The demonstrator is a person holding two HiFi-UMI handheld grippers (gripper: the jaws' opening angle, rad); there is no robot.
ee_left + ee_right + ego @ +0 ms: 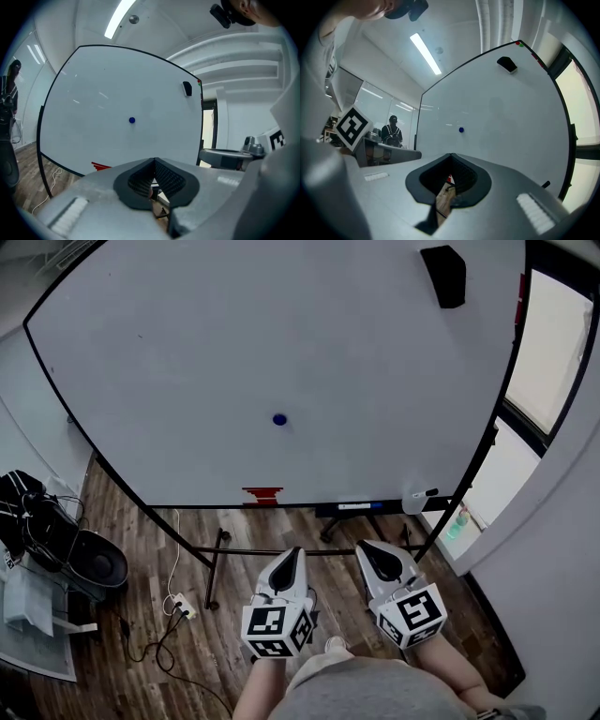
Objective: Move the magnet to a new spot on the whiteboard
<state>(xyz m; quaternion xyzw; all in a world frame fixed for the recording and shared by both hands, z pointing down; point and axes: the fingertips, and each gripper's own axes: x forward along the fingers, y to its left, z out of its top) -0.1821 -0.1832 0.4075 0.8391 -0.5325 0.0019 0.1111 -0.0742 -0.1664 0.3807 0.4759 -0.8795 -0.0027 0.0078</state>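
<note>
We are only at the start of the job: the magnet [278, 419] is sitting on the whiteboard [187, 352], and nothing is touching it yet. We are holding the left gripper [292, 554] and the right gripper [370, 547] low and side by side, well apart from the board. Both are pointing roughly toward it.

In each gripper view the 2 jaws are pressed together at the tips with nothing between them, so neither gripper is carrying anything. All of the task is left: reaching the magnet, pinching it, pulling it off and setting it down elsewhere on the board.

From the left gripper the magnet is lying ahead, above the closed tips and a little to their left. From the right gripper it is ahead, above and just to the right of the tips.

The magnet is showing as a small blue round dot. We are judging it to be a disc lying flat on the board, its face pointing straight out toward us. Being round, it is offering no long axis to line the jaws up with.
</note>
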